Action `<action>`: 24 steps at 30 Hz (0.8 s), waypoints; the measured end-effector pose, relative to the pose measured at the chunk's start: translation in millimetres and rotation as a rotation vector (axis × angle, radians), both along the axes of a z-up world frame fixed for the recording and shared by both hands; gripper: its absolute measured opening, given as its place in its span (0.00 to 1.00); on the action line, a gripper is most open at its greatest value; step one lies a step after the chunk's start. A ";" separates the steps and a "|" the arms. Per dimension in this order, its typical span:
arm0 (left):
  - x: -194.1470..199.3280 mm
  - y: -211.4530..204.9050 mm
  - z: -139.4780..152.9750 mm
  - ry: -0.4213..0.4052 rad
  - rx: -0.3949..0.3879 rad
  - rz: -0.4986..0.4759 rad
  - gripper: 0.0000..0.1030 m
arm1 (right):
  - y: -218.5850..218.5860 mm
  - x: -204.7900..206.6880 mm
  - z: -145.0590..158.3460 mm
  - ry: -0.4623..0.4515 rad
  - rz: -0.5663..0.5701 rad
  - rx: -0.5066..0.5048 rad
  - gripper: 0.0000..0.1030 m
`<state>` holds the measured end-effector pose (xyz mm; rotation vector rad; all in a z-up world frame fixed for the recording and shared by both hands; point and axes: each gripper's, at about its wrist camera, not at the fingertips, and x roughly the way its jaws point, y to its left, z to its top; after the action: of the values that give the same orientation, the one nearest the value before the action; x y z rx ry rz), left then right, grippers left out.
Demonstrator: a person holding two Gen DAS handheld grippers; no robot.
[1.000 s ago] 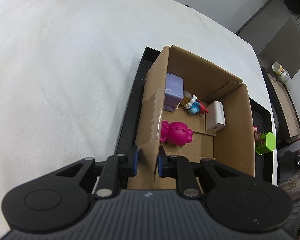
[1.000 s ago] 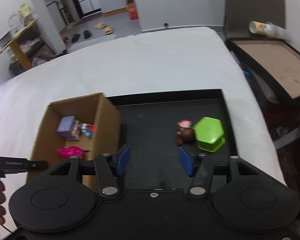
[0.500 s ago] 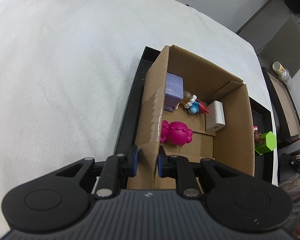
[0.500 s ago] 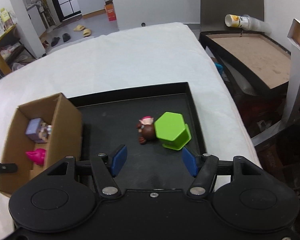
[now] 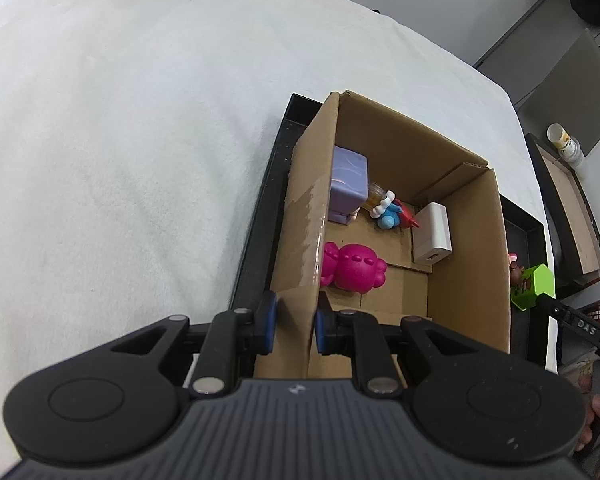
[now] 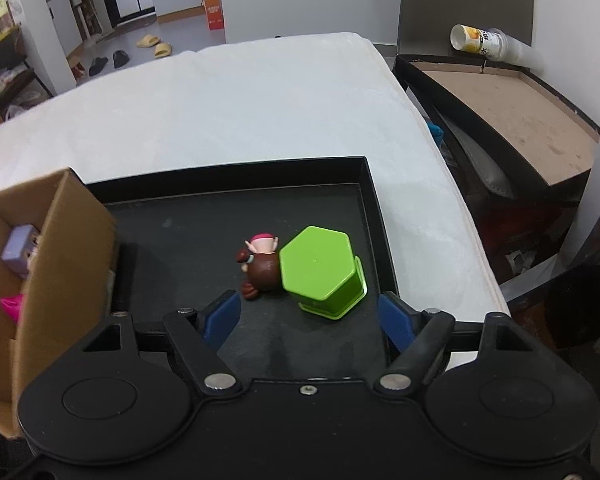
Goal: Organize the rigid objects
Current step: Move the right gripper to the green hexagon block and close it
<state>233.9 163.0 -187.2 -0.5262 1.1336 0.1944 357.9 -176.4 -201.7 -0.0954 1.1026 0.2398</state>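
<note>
White, fleecy cloth covers the counter [image 5: 112, 128] in the left wrist view, and a black tray [image 5: 260, 216] lies on it with an open cardboard box [image 5: 468, 240] standing inside. The left hand-held gripper [image 5: 294, 322] is pinched on the box's near-left wall — one blue pad outside, the other inside, the cardboard edge squeezed between them. On the box floor lie a magenta toy figure [image 5: 354, 266], a lavender cube-shaped toy [image 5: 348, 184] against the left wall, a small blue-and-white figurine [image 5: 390, 216] beside it, and a white charger block [image 5: 434, 234] against the right wall. Past the box's right wall, a lime-green container [image 5: 536, 284] and a small brown figurine [image 5: 515, 269] peek out on the tray, with a black finger of the right hand-held gripper [image 5: 572, 322] reaching in near them.

From the right wrist view, the same white counter [image 6: 260, 108] runs back toward a tiled floor with slippers. The right hand-held gripper [image 6: 308, 314] hovers low over the tray [image 6: 364, 208], its jaws opening wide — nothing is between the pads. Just ahead of them the green hexagonal container [image 6: 320, 268] stands on the tray floor, touching the brown figurine with a pink cap [image 6: 262, 264] lying at its left. The cardboard box [image 6: 64, 264] stands at the tray's left end.
</note>
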 end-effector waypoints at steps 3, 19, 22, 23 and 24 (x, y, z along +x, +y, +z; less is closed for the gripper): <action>0.9 1.2 -0.4 0.001 -0.002 0.003 0.17 | 0.5 2.7 -5.6 0.001 0.005 -0.019 0.73; 1.0 1.5 -0.8 0.003 -0.010 0.009 0.17 | 23.7 9.9 -17.1 -0.012 0.127 -0.142 0.48; 1.2 1.6 -0.7 0.003 -0.010 0.009 0.17 | 21.4 8.5 -15.2 -0.003 0.135 -0.131 0.45; 1.1 1.6 -0.8 0.003 -0.010 0.009 0.17 | 21.0 7.2 -14.1 -0.003 0.138 -0.130 0.45; 1.1 1.3 -0.7 0.004 -0.010 0.009 0.17 | 21.3 5.5 -13.6 -0.005 0.143 -0.142 0.45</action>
<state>235.0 164.4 -187.9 -0.5404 1.1362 0.1978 363.4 -155.1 -215.3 -0.3025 1.1083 0.2888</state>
